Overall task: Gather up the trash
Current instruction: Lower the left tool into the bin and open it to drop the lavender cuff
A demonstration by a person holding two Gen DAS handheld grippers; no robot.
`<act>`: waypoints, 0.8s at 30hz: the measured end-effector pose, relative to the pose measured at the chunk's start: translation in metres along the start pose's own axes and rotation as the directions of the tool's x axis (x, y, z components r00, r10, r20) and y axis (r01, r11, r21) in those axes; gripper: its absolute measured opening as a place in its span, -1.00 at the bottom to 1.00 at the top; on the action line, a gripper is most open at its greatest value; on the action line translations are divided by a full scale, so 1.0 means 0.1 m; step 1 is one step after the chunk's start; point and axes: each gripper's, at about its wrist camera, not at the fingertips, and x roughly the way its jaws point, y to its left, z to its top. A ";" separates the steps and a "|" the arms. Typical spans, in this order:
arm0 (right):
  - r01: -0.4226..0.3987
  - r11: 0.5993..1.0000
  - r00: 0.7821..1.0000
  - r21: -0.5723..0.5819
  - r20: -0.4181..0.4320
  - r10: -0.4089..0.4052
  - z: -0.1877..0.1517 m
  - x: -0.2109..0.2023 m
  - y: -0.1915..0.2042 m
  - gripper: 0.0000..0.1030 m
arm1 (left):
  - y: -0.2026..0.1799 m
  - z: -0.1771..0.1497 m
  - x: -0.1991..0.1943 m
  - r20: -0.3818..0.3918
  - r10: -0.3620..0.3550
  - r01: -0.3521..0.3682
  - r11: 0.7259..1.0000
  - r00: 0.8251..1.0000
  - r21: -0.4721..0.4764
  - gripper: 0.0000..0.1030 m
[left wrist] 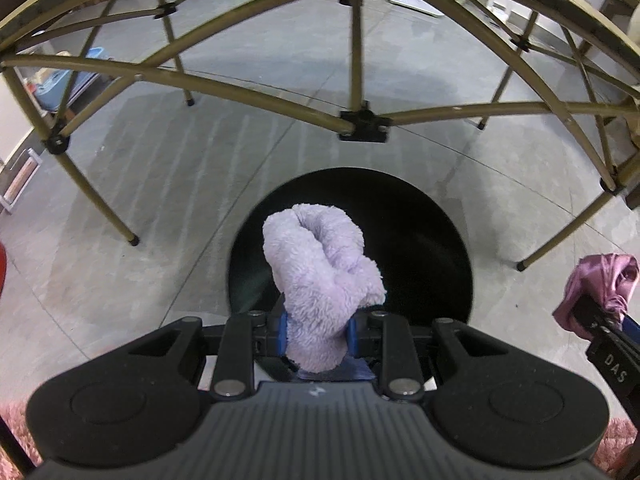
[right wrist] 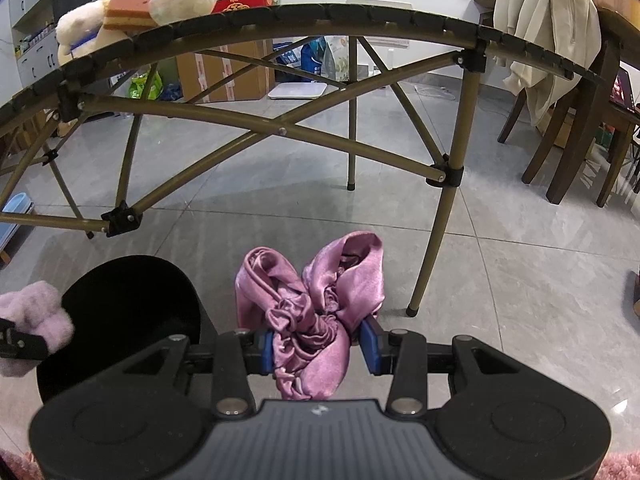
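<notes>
Left claw gripping fluffy lilac cloth above black bin

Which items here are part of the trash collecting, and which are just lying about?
Part of the job:
- fluffy lilac cloth, clamped in the left gripper above the bin
- pink satin cloth, clamped in the right gripper
- black bin

Lying about:
- folding table with plush toy and red box
- cream hoodie over a wooden chair
- cardboard boxes
</notes>
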 end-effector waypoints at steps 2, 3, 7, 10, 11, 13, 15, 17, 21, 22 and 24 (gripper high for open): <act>0.004 1.000 1.000 -0.002 -0.006 -0.004 0.00 0.01 -0.01 -0.23 | -0.07 -0.01 0.03 -0.007 -0.001 0.001 1.000 1.000 0.009 -0.49; 0.006 1.000 1.000 -0.003 -0.010 -0.006 0.00 0.02 0.00 -0.23 | -0.10 -0.01 0.04 -0.010 -0.002 0.002 1.000 1.000 0.012 -0.49; 0.015 1.000 1.000 -0.007 -0.007 -0.015 -0.01 0.02 0.00 -0.23 | -0.23 -0.01 0.10 -0.019 -0.003 0.003 1.000 1.000 0.030 -0.49; 0.021 1.000 1.000 -0.013 -0.008 -0.021 -0.02 0.03 -0.01 -0.23 | -0.30 -0.01 0.14 -0.024 -0.002 0.003 0.999 1.000 0.038 -0.49; 0.023 1.000 1.000 -0.013 -0.009 -0.023 -0.03 0.03 -0.01 -0.23 | -0.32 -0.01 0.16 -0.026 -0.001 0.002 0.999 1.000 0.041 -0.49; 0.024 1.000 1.000 -0.016 -0.011 -0.024 -0.03 0.03 -0.02 -0.23 | -0.35 0.00 0.20 -0.034 0.001 0.001 0.999 0.999 0.043 -0.49; 0.022 1.000 1.000 -0.018 -0.014 -0.022 -0.03 0.04 0.00 -0.23 | -0.38 0.00 0.23 -0.044 -0.001 0.003 0.999 0.999 0.044 -0.49; 0.026 0.999 1.000 -0.023 -0.014 -0.026 -0.03 0.04 0.00 -0.23 | -0.39 0.00 0.26 -0.050 0.003 0.000 0.999 0.999 0.045 -0.49; 0.036 0.999 0.999 -0.020 -0.019 -0.036 -0.03 0.08 -0.01 -0.23 | -0.40 0.01 0.33 -0.058 0.020 -0.017 0.999 0.998 0.040 -0.49; 0.038 0.999 0.999 -0.022 -0.018 -0.039 -0.02 0.08 0.00 -0.23 | -0.39 0.01 0.34 -0.060 0.024 -0.022 0.999 0.998 0.039 -0.49; 0.046 0.999 0.999 -0.025 -0.013 -0.047 -0.02 0.09 0.01 -0.23 | -0.38 0.01 0.36 -0.064 0.030 -0.028 0.999 0.998 0.036 -0.49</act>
